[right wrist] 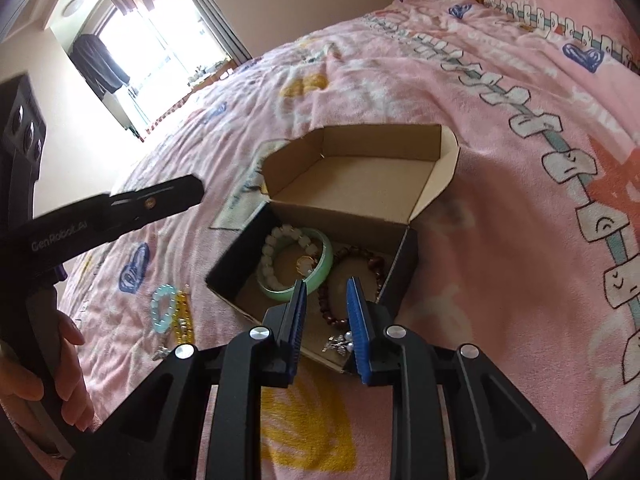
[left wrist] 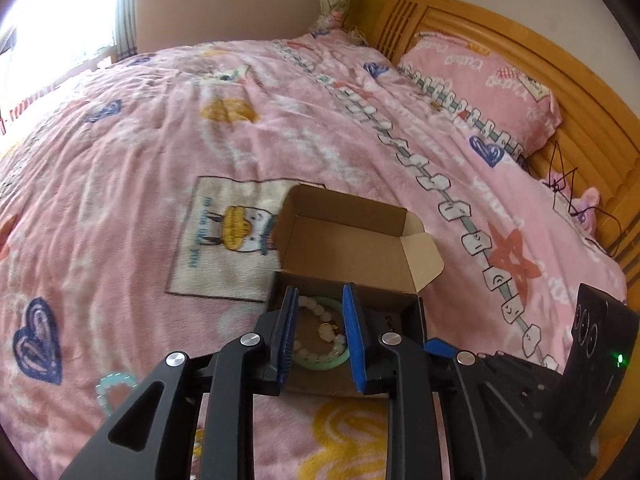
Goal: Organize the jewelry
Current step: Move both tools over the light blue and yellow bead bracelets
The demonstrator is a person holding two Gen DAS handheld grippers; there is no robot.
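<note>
Box (right wrist: 320, 236): set open on the bed (right wrist: 480, 160), near its front edge, lid (right wrist: 360, 168) folded back.
Inside: a green bangle (right wrist: 320, 268) and white beads (right wrist: 276, 256) are seen on the left, brown beads (right wrist: 340, 308) on the right, a silver piece (right wrist: 338, 342) at the front wall.
Outside: blue beads (right wrist: 164, 308) and a yellow strand (right wrist: 182, 316) are left on the bed, left of the box.
Left gripper (left wrist: 322, 332): held over the bangle, jaws parted, nothing gripped.
Right gripper (right wrist: 326, 312): held over the brown beads, jaws parted, nothing gripped.

Bright daylight from the blown-out window (right wrist: 160, 40) — soft shadows, bowed fisheye edges (dark corners).
</note>
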